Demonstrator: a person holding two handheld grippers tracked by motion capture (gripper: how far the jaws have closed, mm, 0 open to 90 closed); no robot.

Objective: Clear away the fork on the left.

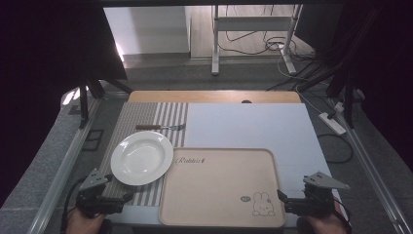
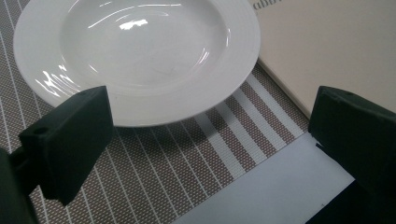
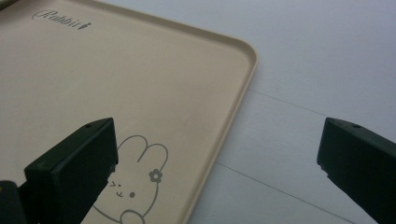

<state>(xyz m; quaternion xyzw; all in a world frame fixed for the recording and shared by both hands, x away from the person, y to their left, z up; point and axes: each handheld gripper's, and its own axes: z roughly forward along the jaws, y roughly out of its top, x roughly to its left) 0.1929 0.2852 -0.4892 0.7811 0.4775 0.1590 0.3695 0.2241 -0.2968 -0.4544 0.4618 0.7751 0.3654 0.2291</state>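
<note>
A white deep plate [image 1: 141, 157] [image 2: 140, 51] rests on a striped placemat [image 1: 146, 117] [image 2: 154, 172] at the table's left. Behind it lies a fork [image 1: 159, 127] with a wooden handle. A beige tray [image 1: 221, 187] [image 3: 116, 84] with a rabbit drawing sits front and centre, touching nothing else but the plate's edge region. My left gripper [image 1: 124, 200] [image 2: 210, 140] stands open near the front left, just short of the plate. At the front right my right gripper [image 1: 284, 199] [image 3: 217, 154] is open, its jaws straddling the tray's right rim.
A white sheet [image 1: 253, 124] covers the table's right and back part. Past the wooden far edge [image 1: 214, 96] stand a metal frame [image 1: 253, 29] and cables on the floor. A power strip [image 1: 331, 123] lies to the right of the table.
</note>
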